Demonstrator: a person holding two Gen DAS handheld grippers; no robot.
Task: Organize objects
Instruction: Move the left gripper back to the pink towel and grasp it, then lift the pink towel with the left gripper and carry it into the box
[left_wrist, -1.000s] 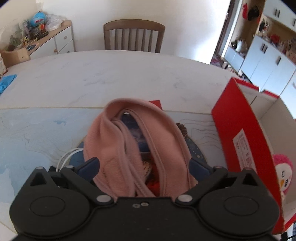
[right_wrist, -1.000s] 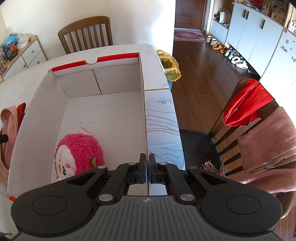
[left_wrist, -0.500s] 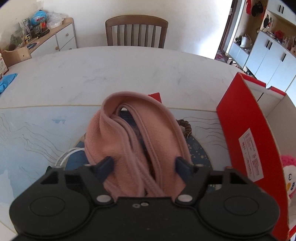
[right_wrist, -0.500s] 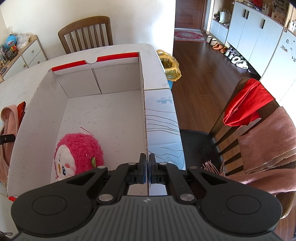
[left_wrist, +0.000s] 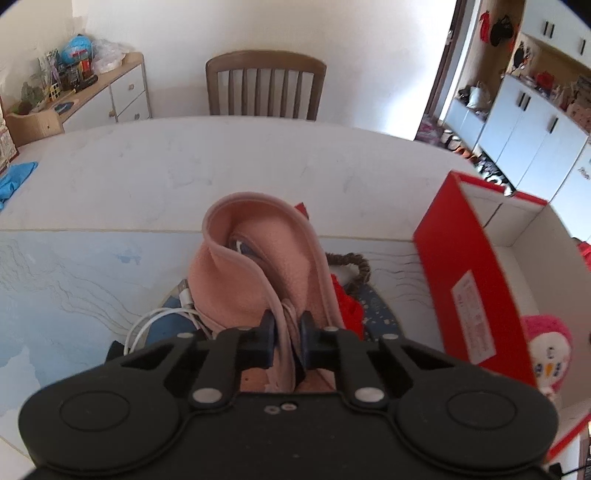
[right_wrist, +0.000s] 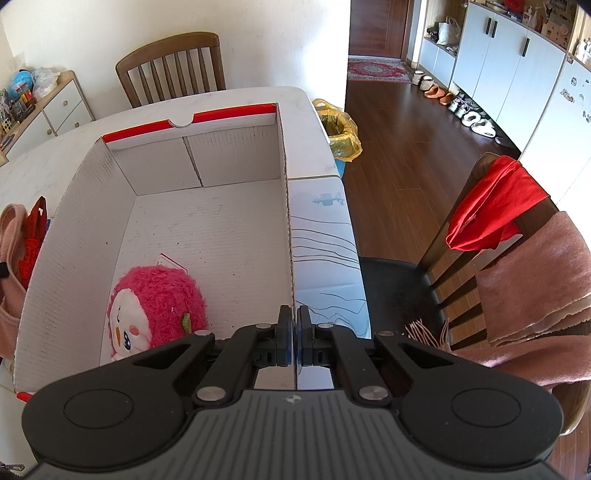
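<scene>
L gripper (left_wrist: 286, 328): jaws closing, pads pinched on folds of pink cloth (left_wrist: 255, 258); cloth bunched between them, tented up ahead of the fingers.
Pink cloth: fleece-like w/ piped edge, over a pile on the mat; far end arches up, dark gap under the arch. Also seen at L edge of R view (right_wrist: 9, 236).
Under cloth: white cable (left_wrist: 155, 317) looped out to the L, w/ a plug end; red item (left_wrist: 349, 306) just R of cloth; braided brown ring (left_wrist: 356, 264) behind that. Dark blue round thing w/ dots (left_wrist: 380, 306) beneath – can't tell what.
Mat (left_wrist: 74, 280): pale blue, line drawing, covers near part of table (left_wrist: 184, 170).
R gripper (right_wrist: 294, 338): jaws together, clamped on R wall of box (right_wrist: 207, 229) – thin card edge between pads.
Box: red outside, white inside, open top, R of the pile; label on its red side (left_wrist: 474, 317).
Plush (right_wrist: 155, 310): pink, white face, inside box at near L corner, lying on the floor of it.
Box otherwise: small white tag by plush.
Beyond: wooden chair (left_wrist: 266, 88) at far table edge; sideboard (left_wrist: 85, 99) far L w/ clutter; blue cloth (left_wrist: 13, 179) at L table edge.
R side: chair (right_wrist: 480, 266) draped w/ red cloth + pink scarf; bin w/ yellow bag (right_wrist: 340, 133) on floor.
</scene>
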